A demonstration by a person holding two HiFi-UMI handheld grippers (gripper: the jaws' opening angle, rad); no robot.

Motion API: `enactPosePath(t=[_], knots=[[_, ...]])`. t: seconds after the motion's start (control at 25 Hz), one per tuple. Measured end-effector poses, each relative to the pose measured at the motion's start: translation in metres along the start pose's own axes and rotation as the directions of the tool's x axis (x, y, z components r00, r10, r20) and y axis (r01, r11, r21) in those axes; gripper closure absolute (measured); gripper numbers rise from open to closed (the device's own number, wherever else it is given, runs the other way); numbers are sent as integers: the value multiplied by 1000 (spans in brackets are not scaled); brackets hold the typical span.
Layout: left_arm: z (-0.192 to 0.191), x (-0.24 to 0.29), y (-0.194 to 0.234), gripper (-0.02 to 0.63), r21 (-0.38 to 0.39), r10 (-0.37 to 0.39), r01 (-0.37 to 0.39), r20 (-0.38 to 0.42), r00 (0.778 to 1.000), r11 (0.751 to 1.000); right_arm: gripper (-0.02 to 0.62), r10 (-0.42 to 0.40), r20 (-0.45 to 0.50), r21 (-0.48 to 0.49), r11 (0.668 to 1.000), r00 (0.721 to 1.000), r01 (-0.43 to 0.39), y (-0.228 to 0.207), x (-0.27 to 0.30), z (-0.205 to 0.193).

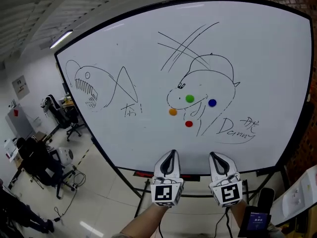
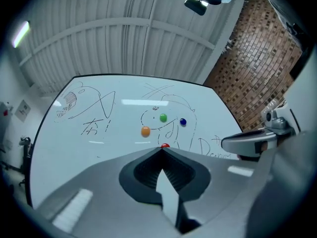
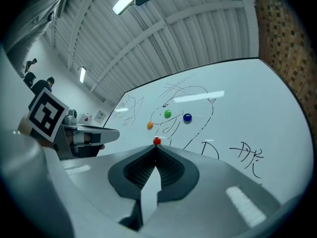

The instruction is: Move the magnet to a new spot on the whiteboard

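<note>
Head view, lower centre: left claw (image 1: 170, 155), right claw (image 1: 214, 156), both closed, empty, apart from whiteboard (image 1: 138, 138). Centre frame, on board: red magnet (image 1: 188, 124) nearest; orange magnet (image 1: 173, 112), green magnet (image 1: 189, 98), blue magnet (image 1: 212, 102) above. Advice: open one claw before reaching; pinch chosen magnet's sides.

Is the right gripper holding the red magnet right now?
No, the right gripper is shut on nothing, and the red magnet sits on the whiteboard ahead of it.
</note>
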State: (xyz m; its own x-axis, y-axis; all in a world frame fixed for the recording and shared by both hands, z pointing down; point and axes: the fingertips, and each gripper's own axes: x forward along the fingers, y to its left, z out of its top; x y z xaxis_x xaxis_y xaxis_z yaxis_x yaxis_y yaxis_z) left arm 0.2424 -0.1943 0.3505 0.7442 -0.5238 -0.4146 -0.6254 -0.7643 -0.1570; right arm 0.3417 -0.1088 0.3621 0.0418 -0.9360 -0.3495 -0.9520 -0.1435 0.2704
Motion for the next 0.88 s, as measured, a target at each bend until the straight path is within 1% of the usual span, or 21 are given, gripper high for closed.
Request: enactPosePath(t=[0.2, 0.36, 0.52, 0.6, 0.64, 0.76, 0.8, 0.88], knots=[[7, 40, 11, 606, 21, 11, -11, 41, 999, 1000, 588, 9, 16, 8, 1000, 1000, -9, -14, 27, 2], [13, 65, 23, 604, 47, 23, -28, 88, 996, 998, 588, -9, 24, 17, 1000, 1000, 8, -21, 41, -1], [23, 87, 29, 605, 75, 13, -21, 100, 995, 997, 588, -21, 48, 12, 1000, 999, 20, -27, 53, 4], [28, 97, 33, 579, 97, 17, -28, 107, 994, 995, 588, -28, 55, 4, 1000, 998, 28, -29, 59, 9], [29, 102, 36, 556, 107, 19, -31, 112, 993, 994, 588, -29, 54, -4, 1000, 998, 29, -29, 61, 11], [31, 114, 42, 500, 128, 25, -40, 118, 993, 991, 588, -31, 75, 29, 999, 997, 29, -27, 65, 14], [32, 117, 43, 486, 135, 28, -44, 114, 993, 990, 588, -32, 79, 31, 999, 996, 30, -27, 66, 15], [31, 124, 45, 482, 145, 37, -52, 103, 994, 988, 588, -30, 80, 12, 999, 996, 30, -29, 69, 16]])
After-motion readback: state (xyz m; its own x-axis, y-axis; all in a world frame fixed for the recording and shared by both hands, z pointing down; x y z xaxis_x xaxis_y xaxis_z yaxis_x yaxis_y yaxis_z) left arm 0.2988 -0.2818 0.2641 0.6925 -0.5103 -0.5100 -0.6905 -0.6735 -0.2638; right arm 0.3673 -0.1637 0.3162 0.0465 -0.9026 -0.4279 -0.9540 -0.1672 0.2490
